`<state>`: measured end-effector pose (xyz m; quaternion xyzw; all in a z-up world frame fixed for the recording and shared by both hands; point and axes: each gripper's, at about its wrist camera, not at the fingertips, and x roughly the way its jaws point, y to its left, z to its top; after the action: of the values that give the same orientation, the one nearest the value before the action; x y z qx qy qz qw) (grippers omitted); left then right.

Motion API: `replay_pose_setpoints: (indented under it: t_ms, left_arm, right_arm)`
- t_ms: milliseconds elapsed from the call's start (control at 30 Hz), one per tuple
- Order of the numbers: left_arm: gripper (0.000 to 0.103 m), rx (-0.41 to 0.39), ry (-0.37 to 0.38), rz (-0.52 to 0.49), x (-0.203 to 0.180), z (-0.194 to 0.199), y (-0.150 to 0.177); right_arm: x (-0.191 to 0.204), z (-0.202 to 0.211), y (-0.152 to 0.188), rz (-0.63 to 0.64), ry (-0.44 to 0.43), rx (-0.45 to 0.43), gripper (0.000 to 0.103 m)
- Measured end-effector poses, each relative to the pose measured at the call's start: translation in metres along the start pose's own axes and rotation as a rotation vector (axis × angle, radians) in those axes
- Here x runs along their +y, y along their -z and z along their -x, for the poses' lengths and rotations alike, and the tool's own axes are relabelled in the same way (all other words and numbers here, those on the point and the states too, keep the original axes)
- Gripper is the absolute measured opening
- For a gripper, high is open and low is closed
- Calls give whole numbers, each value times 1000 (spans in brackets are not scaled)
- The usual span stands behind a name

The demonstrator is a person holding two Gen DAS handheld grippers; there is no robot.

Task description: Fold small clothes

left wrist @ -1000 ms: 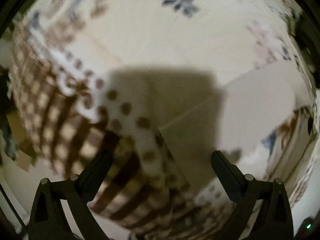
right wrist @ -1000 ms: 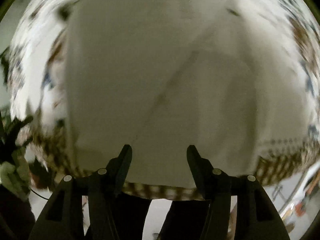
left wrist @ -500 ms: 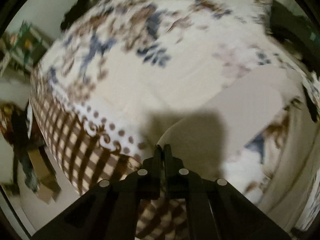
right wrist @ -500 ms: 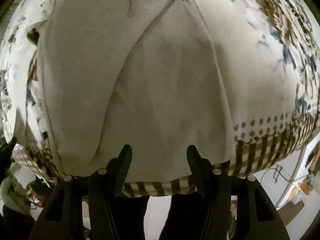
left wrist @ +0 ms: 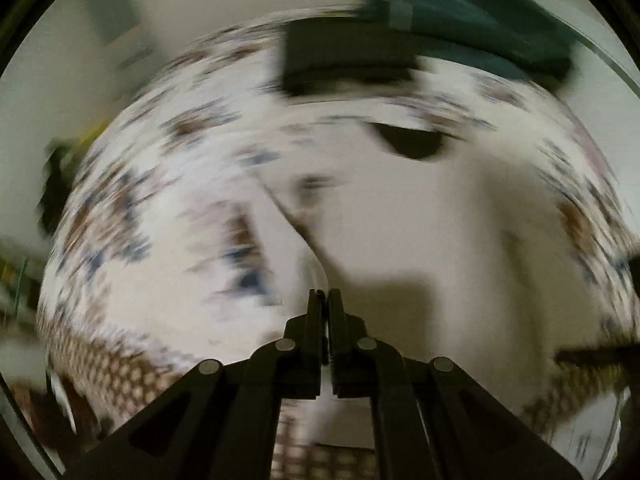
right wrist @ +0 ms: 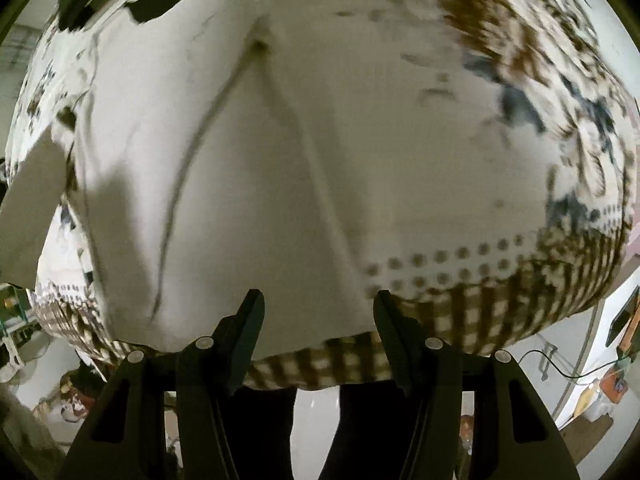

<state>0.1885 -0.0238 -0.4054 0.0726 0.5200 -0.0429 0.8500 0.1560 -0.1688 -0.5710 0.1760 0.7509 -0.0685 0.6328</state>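
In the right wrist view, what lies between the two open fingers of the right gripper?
Between the fingers of the right gripper lies the near hem of the white garment, with the checked border of the tablecloth just below it.

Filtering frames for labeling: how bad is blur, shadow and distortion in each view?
Left wrist view: heavy motion blur smears the patterned cloth and dark items at the top; only the left tool is sharp, casting a blocky shadow on the white garment. Right wrist view: milder blur, garment seams readable, right tool crisp, shadow at left. Both views bulge with fisheye distortion.
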Motion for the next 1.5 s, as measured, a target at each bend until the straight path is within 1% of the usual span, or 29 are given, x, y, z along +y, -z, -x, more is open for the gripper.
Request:
replay_pose_setpoints:
  t_ms: [67,200,367,433,467,567,633,700,733,767,800,833,867,900,967,1067,1133,1167,1233,1300,1333,1400,1433,1467,1500]
  left_arm:
    - [1,13,63,-91,-45,0,7]
    - [1,34,131,-255,-116,-6,28]
    - [1,85,180,-343,-158,-18,40]
    - [1,97,178,-377,-172,-22,47]
    - [1,106,177,-391,-178,-25,50]
    - [4,150,169,-392,-187,-33,57]
    - [6,188,175,-349,-186,-40,57]
    - [7,206,146,-296,-176,-43,57]
    - [16,214,141,-272,-170,-45,57]
    - [39,228,136,-233,-157,-47,58]
    - [57,247,133,-185,-142,-50,59]
    - [88,260,126,-147,-129,-53,60]
    - [91,267,114,-93,-110,-55,62]
    - [91,277,105,-40,-90,-58,65]
    - [91,323,83,72,-45,-70,73]
    - [91,379,44,228,20,-91,91]
    - [91,404,33,302,51,-104,101]
    - [89,437,53,341,65,-113,108]
    - [89,490,125,404,79,-128,118]
    - [89,524,174,425,84,-139,125]
    - [89,544,180,423,83,-144,130]
    - [71,557,174,405,79,-149,135]
    - [53,546,163,382,74,-147,136]
    - [26,536,161,366,71,-144,135]
    - [15,526,164,348,66,-140,135]
  right_arm:
    - [-21,4,2,-25,1,-4,59]
    - [-69,17,3,-55,5,-12,59]
    - [-124,33,1,-75,5,-15,59]
    - [-138,34,6,-81,7,-11,59]
    - [-153,40,7,-85,7,-10,59]
    - [-174,45,13,-100,2,0,59]
    - [-185,48,16,-103,-5,4,59]
    - [-183,45,21,-106,-16,7,59]
    - [-184,45,22,-109,-27,8,59]
    - [-188,47,21,-113,-46,7,59]
    - [-192,49,20,-114,-73,4,59]
    - [-195,51,19,-113,-92,2,59]
    - [-195,51,18,-112,-105,1,59]
    - [-197,51,17,-110,-123,4,59]
    - [-196,47,14,-112,-165,20,59]
    - [-199,32,10,-102,-226,64,59]
    - [-201,18,11,-97,-243,91,59]
    - [-201,12,11,-100,-244,102,59]
    - [-199,-5,11,-119,-264,129,59]
    - [-200,-15,16,-134,-284,161,59]
    - [-201,-18,16,-137,-287,170,59]
    - [-201,-22,19,-143,-285,185,59]
    - [-200,-23,20,-149,-282,188,59]
    - [-193,-26,17,-158,-283,186,58]
    - [-192,-25,18,-165,-287,182,51]
